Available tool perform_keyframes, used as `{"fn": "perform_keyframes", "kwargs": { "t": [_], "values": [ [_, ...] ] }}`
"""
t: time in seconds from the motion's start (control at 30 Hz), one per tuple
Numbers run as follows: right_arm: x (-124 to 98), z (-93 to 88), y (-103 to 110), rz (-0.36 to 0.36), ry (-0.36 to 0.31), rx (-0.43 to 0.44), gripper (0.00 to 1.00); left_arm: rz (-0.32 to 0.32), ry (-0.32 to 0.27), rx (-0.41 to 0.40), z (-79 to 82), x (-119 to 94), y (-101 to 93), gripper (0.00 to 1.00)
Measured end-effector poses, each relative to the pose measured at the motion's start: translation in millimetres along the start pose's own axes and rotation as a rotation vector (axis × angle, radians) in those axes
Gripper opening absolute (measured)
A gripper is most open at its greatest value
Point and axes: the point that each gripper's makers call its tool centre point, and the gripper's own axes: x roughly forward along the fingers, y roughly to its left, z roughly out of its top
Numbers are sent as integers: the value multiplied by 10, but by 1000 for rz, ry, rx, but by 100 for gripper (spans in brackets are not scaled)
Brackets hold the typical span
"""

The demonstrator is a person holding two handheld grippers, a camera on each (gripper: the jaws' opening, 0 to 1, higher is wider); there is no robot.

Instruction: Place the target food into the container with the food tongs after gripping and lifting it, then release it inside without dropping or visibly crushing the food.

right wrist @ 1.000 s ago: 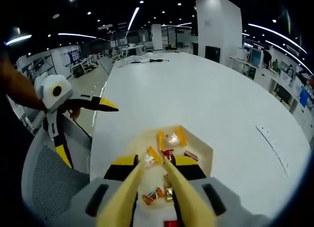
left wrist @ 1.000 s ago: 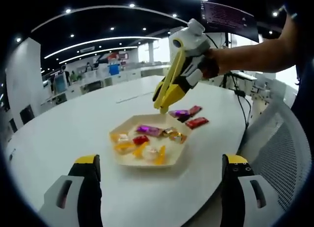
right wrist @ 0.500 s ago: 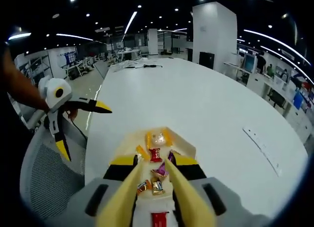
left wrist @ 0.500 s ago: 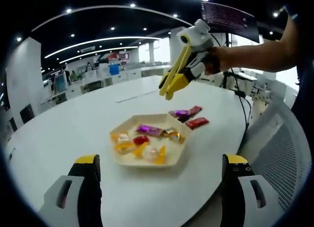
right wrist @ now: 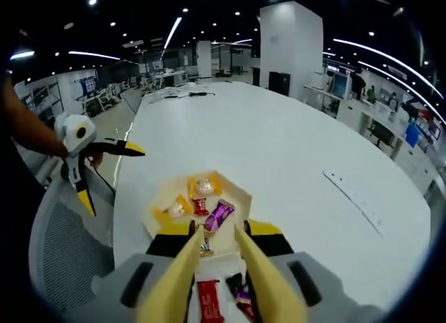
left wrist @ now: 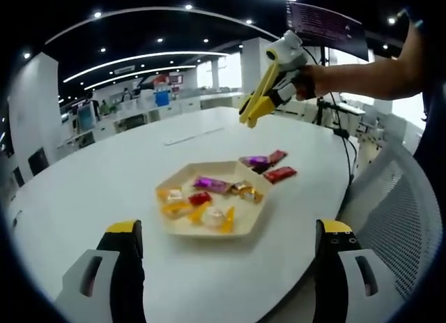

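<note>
A cream hexagonal container [left wrist: 182, 229] on the white table holds several wrapped candies [left wrist: 202, 199]. Three loose candies, one purple [left wrist: 255, 160] and two red [left wrist: 279, 174], lie just beyond it. My right gripper [left wrist: 248, 118], held by a person's hand, hangs high above those loose candies; its yellow food tongs carry nothing. In the right gripper view the tong tips [right wrist: 217, 232] stand slightly apart over the container [right wrist: 237, 192], with a red candy [right wrist: 208, 298] below. My left gripper [left wrist: 228, 227] is wide open in front of the container and shows again as the left gripper [right wrist: 110, 175] off the table's edge.
The big white oval table [left wrist: 104, 176] stretches far past the container. A grey mesh chair [left wrist: 397, 218] stands at the table's edge near the left gripper. A flat strip [right wrist: 359, 197] lies on the table to the right. Desks and a pillar fill the background.
The right gripper with the tongs has risen and pulled back from the container toward the loose candies, and the tong tips have spread a little. The left gripper has stayed put.
</note>
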Motion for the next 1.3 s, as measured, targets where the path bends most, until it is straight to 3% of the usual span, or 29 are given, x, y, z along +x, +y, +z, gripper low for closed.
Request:
{"fn": "perform_keyframes", "kwargs": {
  "t": [0.7,1.3],
  "values": [
    [-223,-416,-335,-132,-6,46,29,-4,8,7,-17,4,-5,99],
    [30,-792,-436,-181,28,134,29,-1,15,4,-29,6,-1,99]
  ]
}}
